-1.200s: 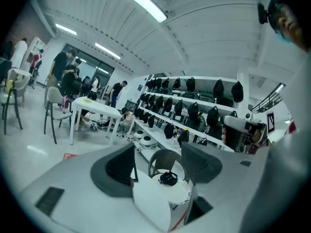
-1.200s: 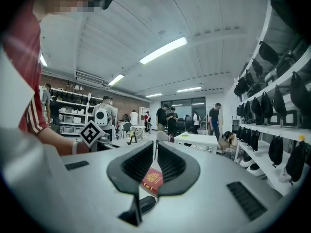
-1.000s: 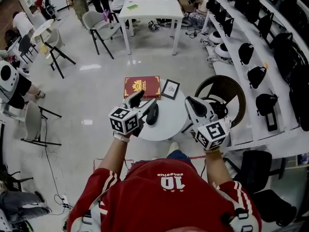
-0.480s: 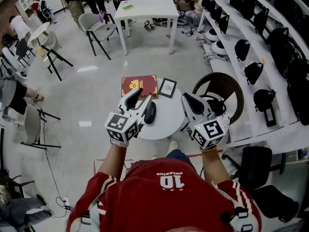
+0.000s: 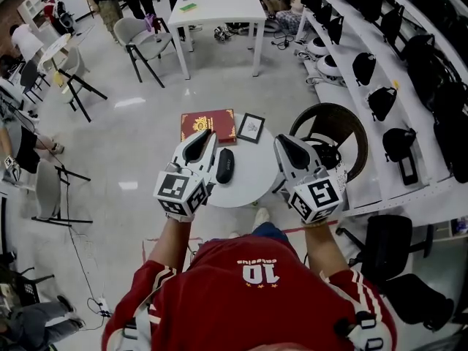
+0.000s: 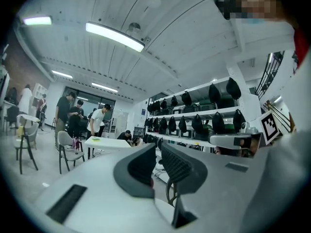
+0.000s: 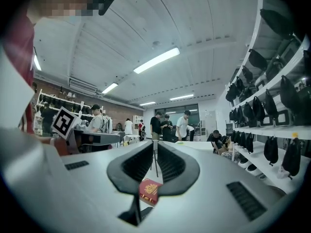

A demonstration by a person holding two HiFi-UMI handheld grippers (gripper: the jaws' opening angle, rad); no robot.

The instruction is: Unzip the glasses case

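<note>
My left tool (image 5: 199, 143) has lifted away from the black glasses case (image 5: 225, 165). Its jaws have just been closing and are now almost pressed together, with nothing between them. The case lies on the round white table (image 5: 256, 178), just beside that tool. My right tool (image 5: 289, 151) hangs over the table's right edge, jaws together and empty.

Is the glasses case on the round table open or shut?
Shut, it seems: the glasses case lies flat as one dark oval, no lid raised. Its zip is too small to tell.
</note>
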